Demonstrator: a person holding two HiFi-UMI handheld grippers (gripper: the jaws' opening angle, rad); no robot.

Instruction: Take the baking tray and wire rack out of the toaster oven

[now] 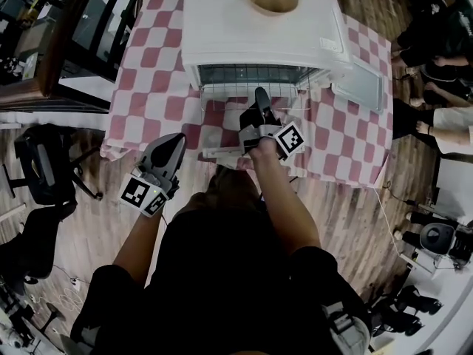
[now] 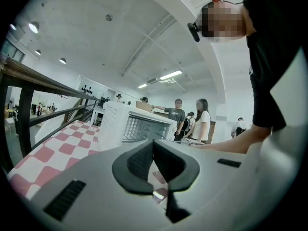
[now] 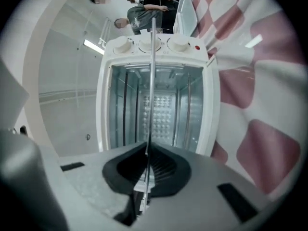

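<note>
Right claw (image 3: 147,146) pinched tight on the thin front edge of the wire rack (image 3: 152,81), center frame, w/ the rack poking out of the open toaster oven (image 3: 154,52). Left claw (image 2: 154,141) pressed together, nothing in it, lower left in head view, near the front edge of the checkered table (image 1: 148,102).
</note>
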